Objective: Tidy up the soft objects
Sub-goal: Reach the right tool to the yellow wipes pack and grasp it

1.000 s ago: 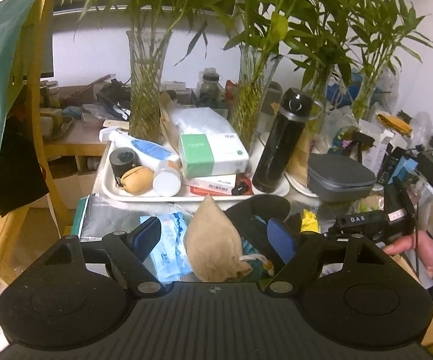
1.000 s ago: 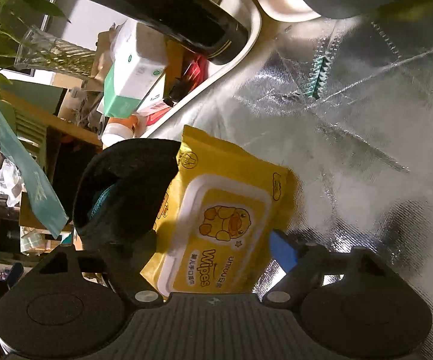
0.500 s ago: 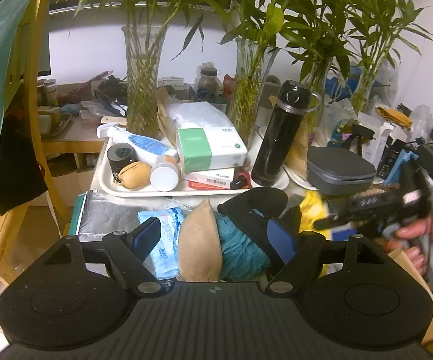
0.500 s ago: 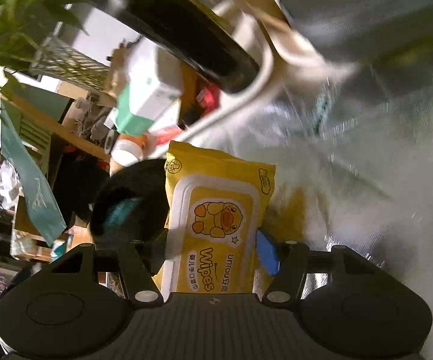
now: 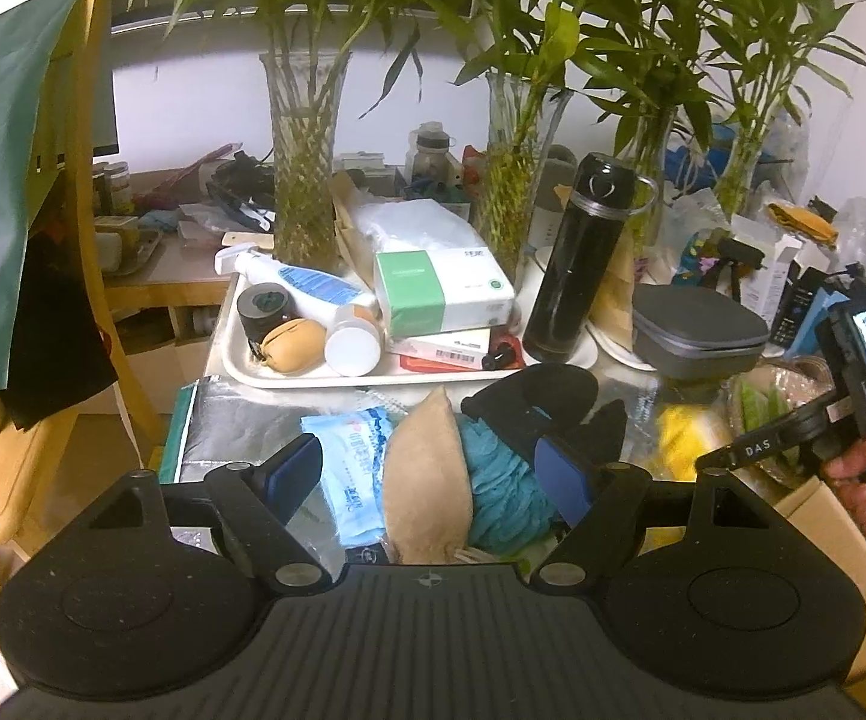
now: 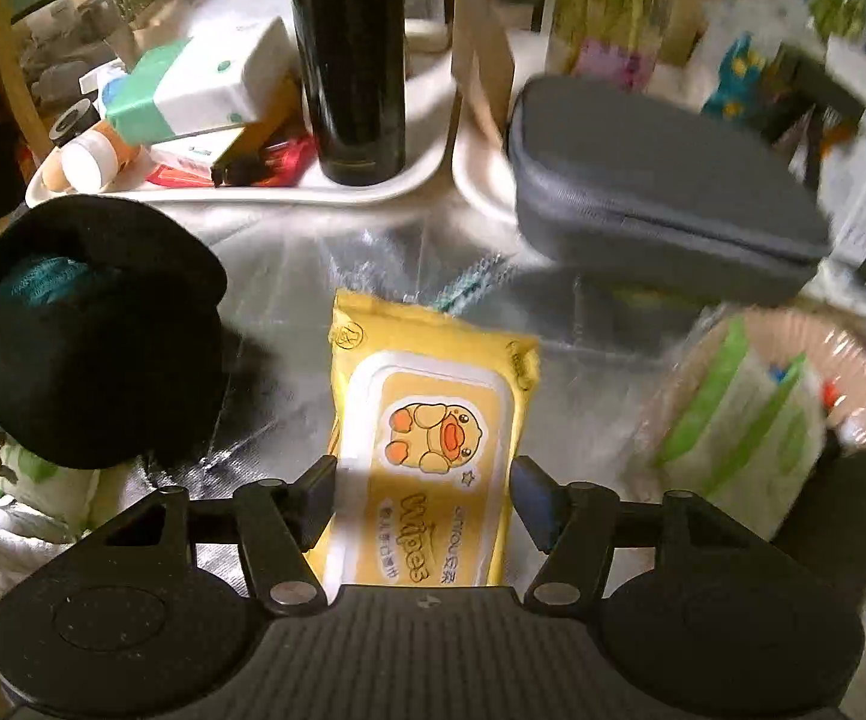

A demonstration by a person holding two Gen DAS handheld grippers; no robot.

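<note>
Two grippers work over a silver sheet [image 6: 373, 252]. The right gripper [image 6: 424, 507] clamps a yellow wipes pack [image 6: 427, 438] between its pads, lifted above the sheet beside a black hat [image 6: 91, 348]. The left gripper [image 5: 433, 468] hangs wide open, nothing pinched, over a tan pouch [image 5: 427, 480] and teal yarn [image 5: 505, 480]

The yellow wipes pack [image 6: 427, 450] carries the word "Wipes" in brown letters, seen upside down, with a cartoon duck above it. Smaller print beside this word is perhaps a brand name, but it is too small to read. The black gripper handle [image 5: 793, 438] shows the letters "DAS".
</note>
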